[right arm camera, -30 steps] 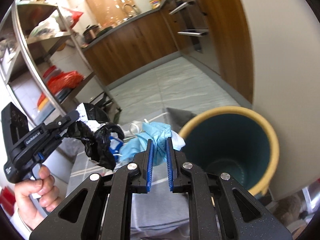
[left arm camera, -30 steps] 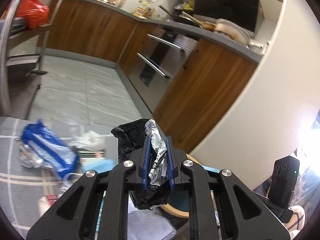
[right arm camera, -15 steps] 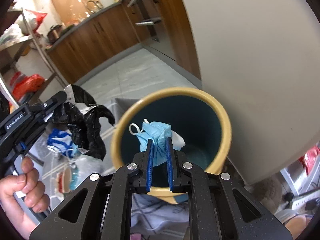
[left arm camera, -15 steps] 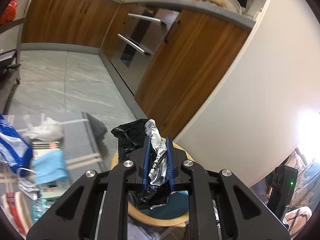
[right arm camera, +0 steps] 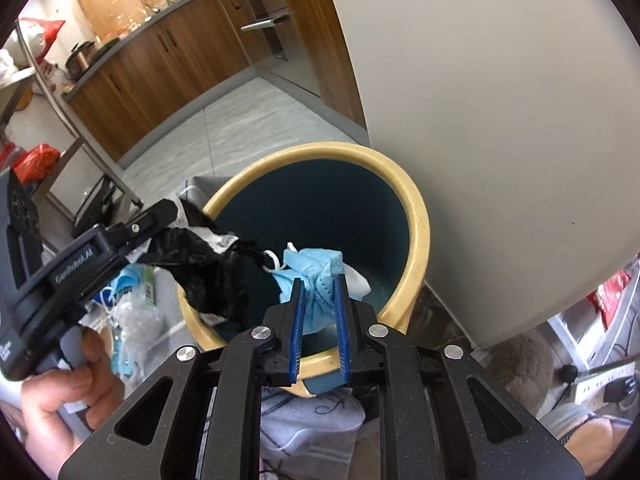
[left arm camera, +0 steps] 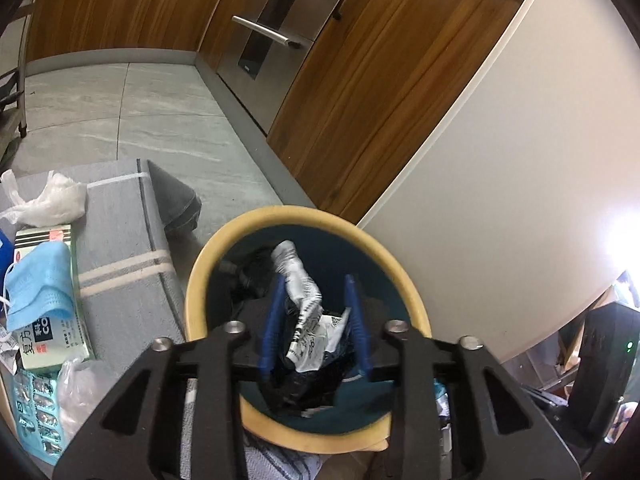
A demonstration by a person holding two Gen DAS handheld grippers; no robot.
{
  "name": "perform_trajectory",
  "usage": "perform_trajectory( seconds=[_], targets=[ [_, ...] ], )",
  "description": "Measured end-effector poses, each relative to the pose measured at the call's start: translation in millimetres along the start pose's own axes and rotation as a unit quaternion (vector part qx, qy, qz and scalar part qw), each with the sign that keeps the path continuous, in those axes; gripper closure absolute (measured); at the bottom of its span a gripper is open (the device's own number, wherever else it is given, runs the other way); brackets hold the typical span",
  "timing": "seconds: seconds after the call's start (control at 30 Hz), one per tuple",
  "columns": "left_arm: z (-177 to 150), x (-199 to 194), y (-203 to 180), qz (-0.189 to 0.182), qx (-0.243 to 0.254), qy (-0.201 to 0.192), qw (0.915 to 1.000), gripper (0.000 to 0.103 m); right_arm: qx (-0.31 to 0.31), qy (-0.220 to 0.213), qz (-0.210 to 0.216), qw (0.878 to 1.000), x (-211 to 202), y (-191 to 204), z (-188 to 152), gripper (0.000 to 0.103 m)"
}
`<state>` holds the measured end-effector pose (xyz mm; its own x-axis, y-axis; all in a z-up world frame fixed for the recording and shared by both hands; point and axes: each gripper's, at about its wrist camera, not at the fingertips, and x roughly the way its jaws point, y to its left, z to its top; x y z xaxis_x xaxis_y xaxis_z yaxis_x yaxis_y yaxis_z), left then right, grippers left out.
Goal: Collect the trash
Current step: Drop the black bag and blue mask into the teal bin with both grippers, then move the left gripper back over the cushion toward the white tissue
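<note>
We've got both loads over the bin (right arm camera: pixel 416 216), yellow rim, dark teal inside, standing against the white wall. Rug (left arm camera: pixel 120 248) at 9 o'clock of the bin holds more litter: a blue mask (left arm camera: pixel 40 276), a green box (left arm camera: pixel 56 336), a clear bag (left arm camera: pixel 48 200).

Left gripper (left arm camera: pixel 316 324): jaws wide apart, black wrapper (left arm camera: pixel 304 312) with white print sitting loose between them, over the bin mouth. It looks released. Risk: in the right wrist view the wrapper drapes across the rim at 9 o'clock, so it could catch there and slide out onto the rug.

Right gripper (right arm camera: pixel 319 320): jaws part open, crumpled blue mask (right arm camera: pixel 316 276) between the pads; we can't tell if it's pinched. Risk: its ear loop (right arm camera: pixel 272 260) lies against the wrapper and could tangle, or snag a finger (right arm camera: pixel 297 316).
</note>
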<state>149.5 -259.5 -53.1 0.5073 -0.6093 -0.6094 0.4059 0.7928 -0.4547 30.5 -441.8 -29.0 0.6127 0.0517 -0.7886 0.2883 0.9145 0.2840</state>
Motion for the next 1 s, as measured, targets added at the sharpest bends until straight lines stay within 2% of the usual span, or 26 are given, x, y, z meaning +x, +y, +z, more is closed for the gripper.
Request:
perform_trajectory(
  seconds=[0.07,0.13,0.23,0.33,0.6,0.73,1.0],
  targets=[
    [0.4,-2.8,1.3,-0.001,0.000,-0.002,1.0000,0.058,0.003,-0.001,0.000,1.000,-0.2,0.5,0.7,0.081],
    [2.6,-8.8,2.3,0.000,-0.001,-0.009,1.0000,0.044,0.006,-0.005,0.002,1.000,-1.0,2.0,1.8,0.074],
    [6.9,-19.2,6.1,-0.001,-0.005,-0.018,0.9998,0.034,0.010,-0.013,0.005,1.000,-4.1,2.9,3.6,0.062],
    [11.9,-28.1,11.5,0.007,-0.007,-0.024,0.9997,0.030,0.017,-0.020,0.006,1.000,-6.2,3.1,4.7,0.049],
    [19.7,-60.6,25.8,0.035,0.000,-0.045,0.9984,0.024,0.022,-0.036,0.010,0.999,-11.6,11.9,6.0,0.027],
    [23.3,-78.1,38.6,0.059,0.000,-0.050,0.9971,0.019,0.020,-0.038,0.014,0.999,-11.9,19.9,6.7,0.023],
    [25.5,-114.5,78.3,0.108,-0.001,-0.048,0.9929,0.017,-0.001,-0.038,0.032,0.999,-12.6,44.2,7.2,0.020]
  ],
)
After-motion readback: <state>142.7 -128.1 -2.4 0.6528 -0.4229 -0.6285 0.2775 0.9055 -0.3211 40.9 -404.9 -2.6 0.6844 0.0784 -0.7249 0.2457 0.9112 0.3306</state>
